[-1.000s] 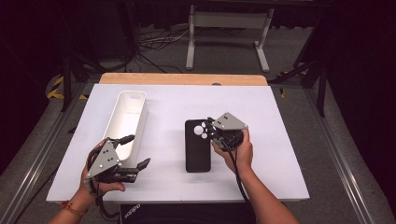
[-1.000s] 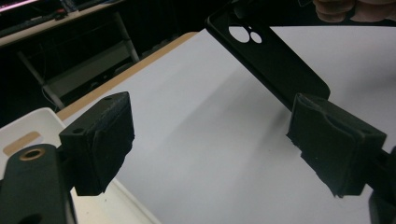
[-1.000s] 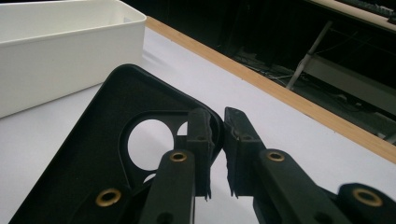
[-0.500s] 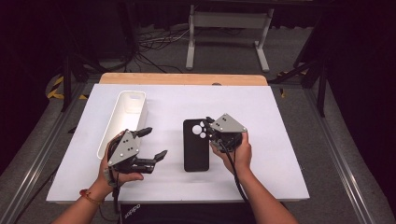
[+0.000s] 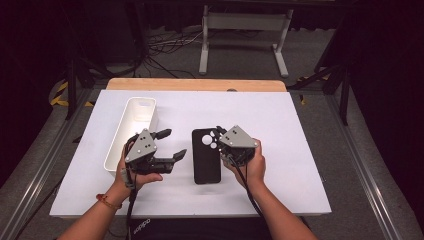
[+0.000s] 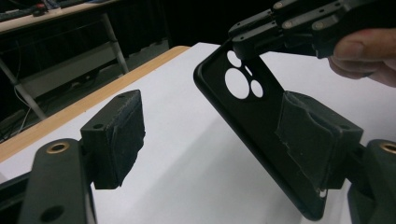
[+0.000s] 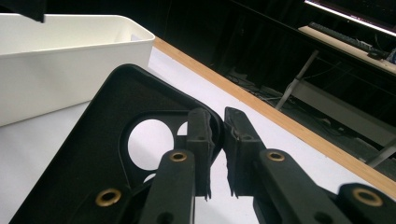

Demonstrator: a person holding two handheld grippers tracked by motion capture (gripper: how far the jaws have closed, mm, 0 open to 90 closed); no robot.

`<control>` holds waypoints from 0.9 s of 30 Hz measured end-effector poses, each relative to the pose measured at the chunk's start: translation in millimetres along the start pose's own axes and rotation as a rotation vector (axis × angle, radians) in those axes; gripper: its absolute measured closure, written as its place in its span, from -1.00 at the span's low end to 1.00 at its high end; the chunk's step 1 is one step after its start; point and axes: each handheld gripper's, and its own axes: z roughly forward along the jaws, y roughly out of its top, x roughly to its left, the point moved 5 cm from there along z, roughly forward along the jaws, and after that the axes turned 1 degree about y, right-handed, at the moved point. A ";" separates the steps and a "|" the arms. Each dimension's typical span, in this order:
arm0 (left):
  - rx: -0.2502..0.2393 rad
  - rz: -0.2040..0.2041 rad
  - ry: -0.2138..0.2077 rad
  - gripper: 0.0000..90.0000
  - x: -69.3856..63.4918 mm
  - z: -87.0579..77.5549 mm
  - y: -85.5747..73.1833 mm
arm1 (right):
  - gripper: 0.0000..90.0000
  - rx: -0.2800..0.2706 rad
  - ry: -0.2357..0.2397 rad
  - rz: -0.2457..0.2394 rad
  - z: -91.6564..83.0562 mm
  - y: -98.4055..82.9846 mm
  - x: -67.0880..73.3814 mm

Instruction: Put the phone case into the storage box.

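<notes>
Forearms come in from the near edge of the bench (image 5: pixel 300 150), the wrists cut off by the bottom of the high view, one wearing a red band. Landmark here is the black phone case (image 5: pixel 206 155), lying roughly mid-bench with its camera cut-outs at the far end.

Left of the case, the left gripper (image 5: pixel 167 146) hovers with its fingers apart; they have just been closing a little, and nothing sits between the pads. In the left gripper view the right-hand pad (image 6: pixel 317 135) overlaps the case's near long edge, but whether it touches I cannot tell; the case's near corner is cut off behind that pad.

At the case's far right corner, the right gripper (image 5: pixel 221 135) has its fingers pinched together on the case's rim beside the cut-outs. In the right gripper view (image 7: pixel 217 140) the fingers (image 7: pixel 200 135) stand nearly closed with the thin rim (image 7: pixel 116 154) caught between them; the exact contact is hidden by the pads. That corner looks raised off the bench in the left gripper view, though how far is hard to judge.

Farther left of the case, beyond the left gripper, stands a white tray (image 5: pixel 131 131), long and narrow; its near end is hidden behind the left hand.

Beyond the case a wooden strip (image 5: pixel 195 84) edges the bench, then dark floor with cables and a metal stand, dim.
</notes>
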 end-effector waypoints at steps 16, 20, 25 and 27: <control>0.037 -0.029 -0.036 -0.07 -0.2 24.2 4.4 | 0.82 -0.047 -0.021 -0.028 -4.0 4.3 8.6; 0.041 -0.053 -0.041 0.05 1.7 26.6 2.9 | 0.82 -0.069 -0.046 -0.057 -6.7 6.5 12.1; 0.044 -0.072 -0.042 0.20 3.0 27.6 1.2 | 0.82 -0.094 -0.047 -0.089 -8.7 7.8 19.6; 0.046 -0.063 -0.036 0.26 4.1 27.7 1.2 | 0.82 -0.096 -0.049 -0.099 -8.7 7.7 21.4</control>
